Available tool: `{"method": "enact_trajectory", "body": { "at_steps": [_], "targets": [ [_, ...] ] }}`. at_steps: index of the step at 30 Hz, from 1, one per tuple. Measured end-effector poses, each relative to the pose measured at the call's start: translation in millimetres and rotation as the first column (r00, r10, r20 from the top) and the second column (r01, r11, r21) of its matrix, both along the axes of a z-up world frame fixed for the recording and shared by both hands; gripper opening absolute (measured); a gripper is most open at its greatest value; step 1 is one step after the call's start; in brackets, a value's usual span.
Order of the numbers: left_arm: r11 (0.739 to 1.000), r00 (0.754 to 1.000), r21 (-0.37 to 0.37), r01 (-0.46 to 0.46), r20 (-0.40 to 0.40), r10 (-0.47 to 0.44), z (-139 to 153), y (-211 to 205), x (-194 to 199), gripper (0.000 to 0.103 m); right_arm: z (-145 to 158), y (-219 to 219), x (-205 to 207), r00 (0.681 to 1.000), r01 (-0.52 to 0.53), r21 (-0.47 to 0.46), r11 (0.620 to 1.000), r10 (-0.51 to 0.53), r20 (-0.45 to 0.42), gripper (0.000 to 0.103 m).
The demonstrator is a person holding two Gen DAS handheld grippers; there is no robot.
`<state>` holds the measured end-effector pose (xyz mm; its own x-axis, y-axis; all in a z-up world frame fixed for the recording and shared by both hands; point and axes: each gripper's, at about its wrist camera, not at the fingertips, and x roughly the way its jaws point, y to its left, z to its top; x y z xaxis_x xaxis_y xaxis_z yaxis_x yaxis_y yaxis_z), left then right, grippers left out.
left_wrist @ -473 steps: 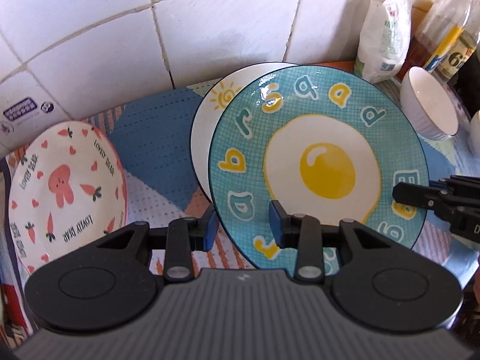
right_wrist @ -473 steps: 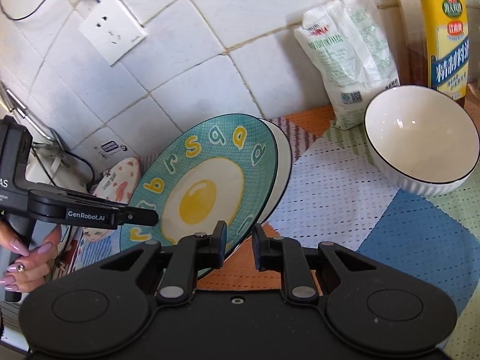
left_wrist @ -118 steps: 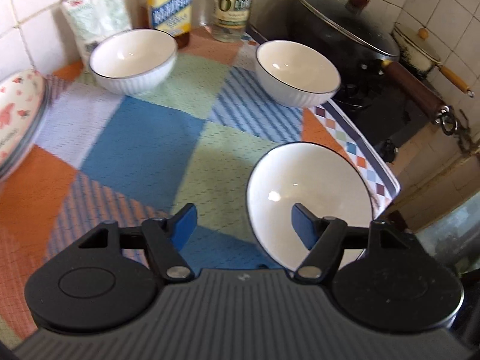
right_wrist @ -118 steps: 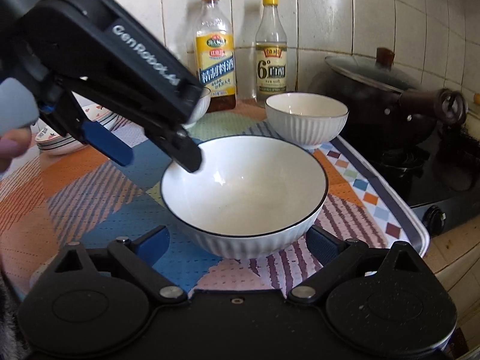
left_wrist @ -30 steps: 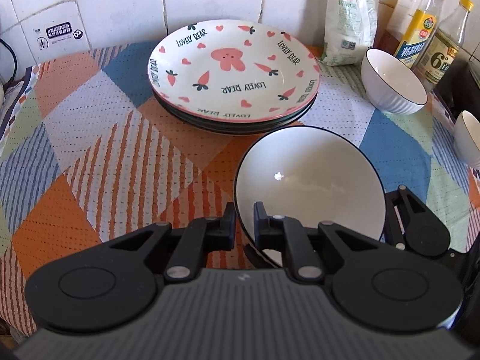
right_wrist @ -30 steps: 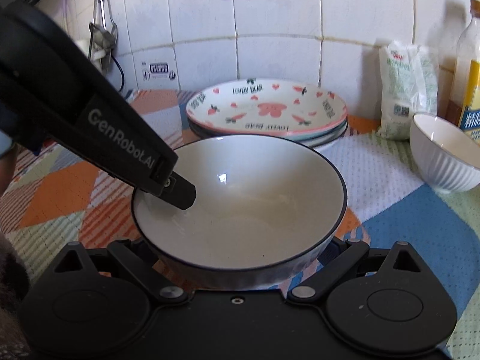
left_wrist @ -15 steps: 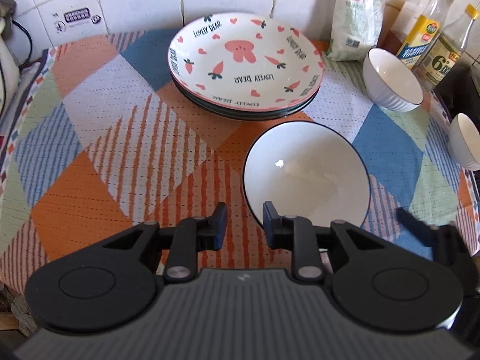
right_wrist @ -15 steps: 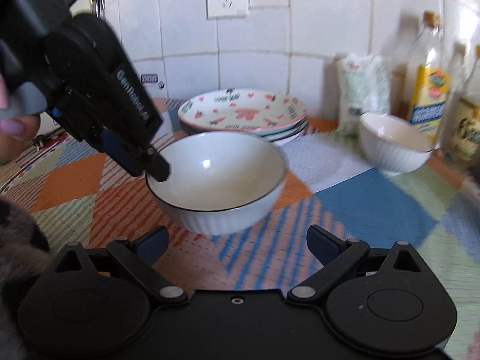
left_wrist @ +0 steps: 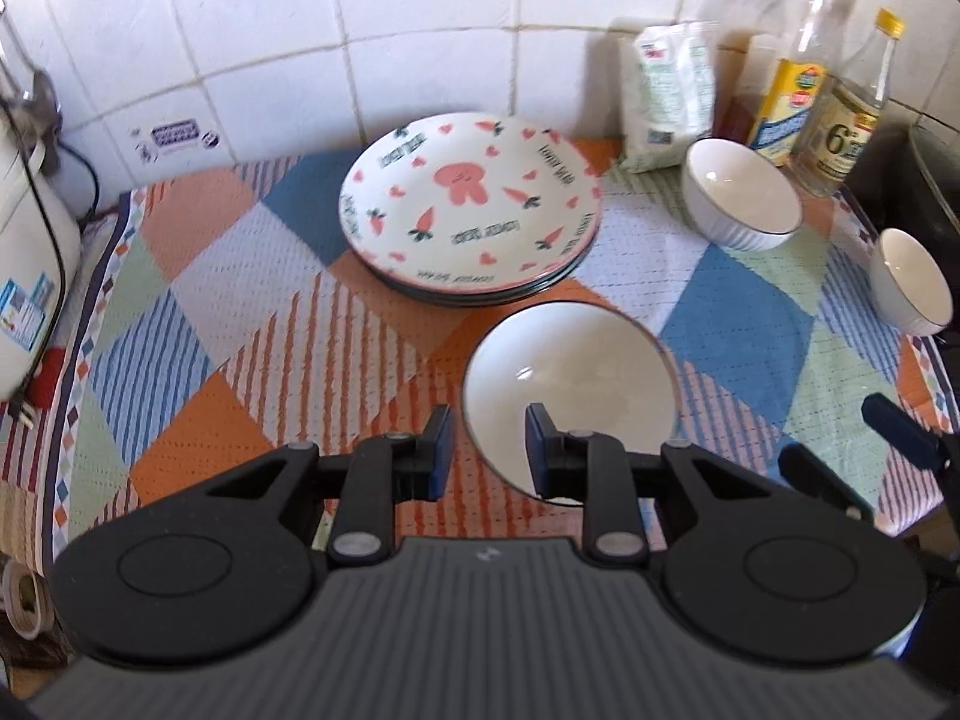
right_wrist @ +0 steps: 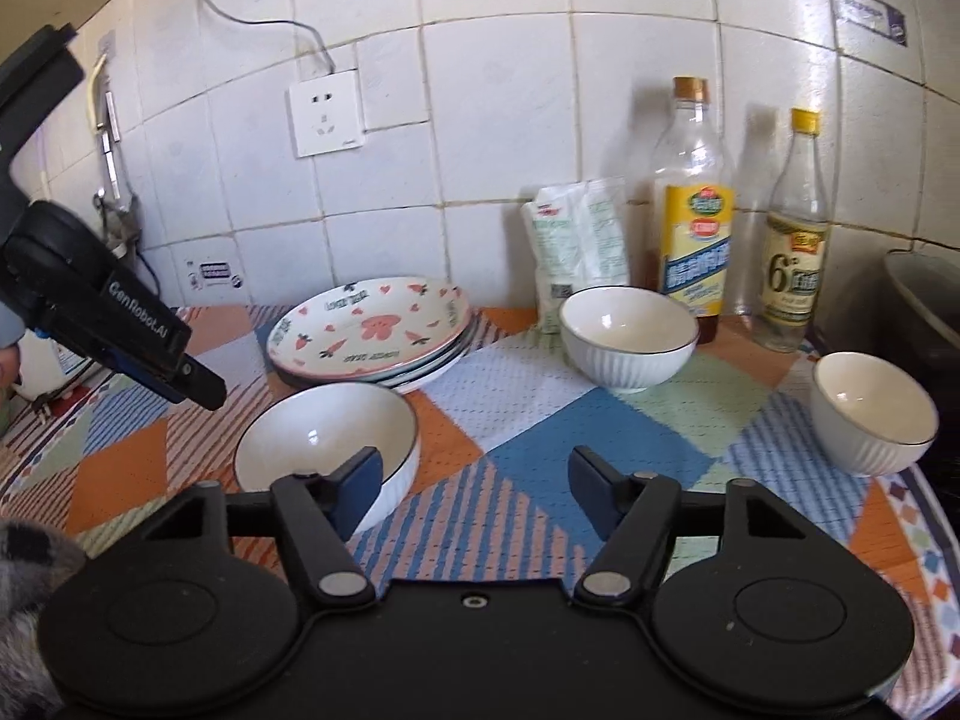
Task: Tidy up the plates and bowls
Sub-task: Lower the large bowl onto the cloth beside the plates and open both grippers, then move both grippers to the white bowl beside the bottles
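three bowls (right_wrist: 629,329), one plate stack (right_wrist: 372,330) (two bottles (right_wrist: 696,216))

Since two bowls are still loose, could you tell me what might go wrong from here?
1. The far right bowl sits near the cloth's edge beside the stove; a careless reach could knock it off.
2. The middle bowl stands close to the bottles; the open right gripper might tip one.

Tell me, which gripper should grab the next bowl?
Probably the right gripper: it is open and faces the two loose bowls, while the left gripper hangs over the bowl by the plates.
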<state>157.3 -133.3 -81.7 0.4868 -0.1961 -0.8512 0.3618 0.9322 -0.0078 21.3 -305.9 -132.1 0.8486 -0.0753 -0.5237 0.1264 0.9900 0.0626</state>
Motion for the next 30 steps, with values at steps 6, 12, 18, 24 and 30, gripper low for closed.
{"method": "enact_trajectory", "body": {
  "at_steps": [6, 12, 18, 24, 30],
  "targets": [
    [0.998, 0.998, -0.029, 0.047, 0.032, -0.046, 18.6, -21.6, -13.7, 0.024, 18.8, -26.8, -3.4, 0.992, 0.125, 0.088, 0.988, -0.124, -0.018, 0.072],
    [0.994, 0.994, -0.047, 0.104, 0.027, -0.102, 26.7, -47.6, -14.0, 0.024, 25.9, -71.5, 1.2, 0.968, 0.249, 0.243, 0.938, -0.234, -0.088, 0.070],
    [0.982, 0.982, -0.034, 0.185, -0.020, -0.186, 16.7, -75.6, -2.5, 0.025, 15.2, -91.3, 24.5, 0.962, 0.269, 0.221, 0.937, -0.250, -0.112, 0.062],
    [0.990, 0.990, -0.054, 0.133, 0.054, -0.131, 2.9, -88.0, 26.4, 0.027, 8.8, -102.2, 45.5, 0.943, 0.333, 0.142, 0.932, -0.331, -0.033, 0.055],
    [0.991, 0.992, -0.096, 0.098, 0.094, -0.089, -14.8, -94.6, 59.2, 0.028, -14.0, -120.5, 70.3, 0.932, 0.353, 0.240, 0.904, -0.364, 0.001, 0.055]
  ]
}}
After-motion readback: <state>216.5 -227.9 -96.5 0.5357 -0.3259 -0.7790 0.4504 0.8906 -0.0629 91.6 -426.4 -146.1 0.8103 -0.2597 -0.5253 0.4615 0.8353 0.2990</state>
